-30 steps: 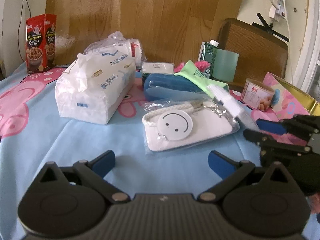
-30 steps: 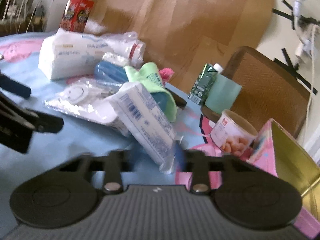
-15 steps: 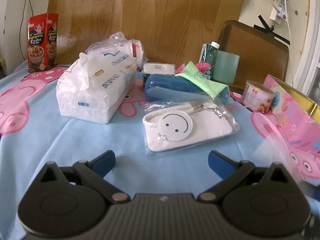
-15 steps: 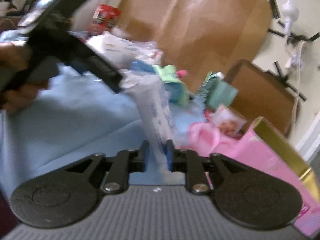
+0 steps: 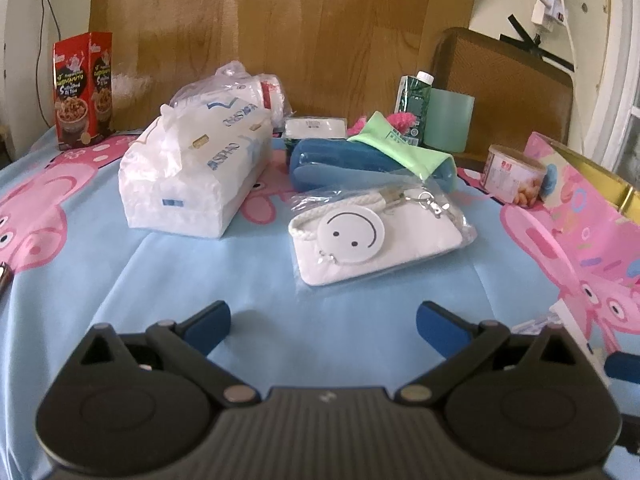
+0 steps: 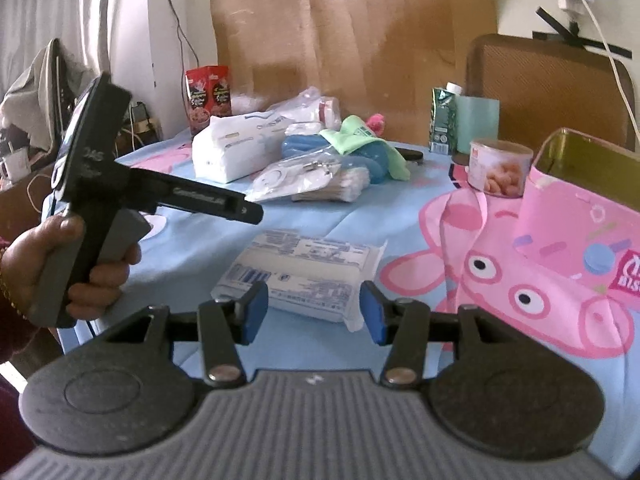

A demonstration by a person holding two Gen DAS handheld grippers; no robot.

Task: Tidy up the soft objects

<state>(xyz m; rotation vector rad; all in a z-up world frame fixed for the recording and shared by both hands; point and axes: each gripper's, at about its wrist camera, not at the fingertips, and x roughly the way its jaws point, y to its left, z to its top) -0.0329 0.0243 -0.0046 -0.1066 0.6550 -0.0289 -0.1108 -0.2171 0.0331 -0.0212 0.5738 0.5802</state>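
Right claw [image 6: 314, 316] released packet [image 6: 304, 276] (lies flat).

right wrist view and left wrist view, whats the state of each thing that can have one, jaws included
right gripper: jaws open, just been opening, nothing pressed between them
flat white wipes packet with blue print: lying flat on the blue cartoon tablecloth, released
left gripper: jaws wide open, empty
large white tissue pack: lying on its side, sealed
white smiley pouch in clear bag: flat, bagged
round peanut can: upright
pink and gold box: open
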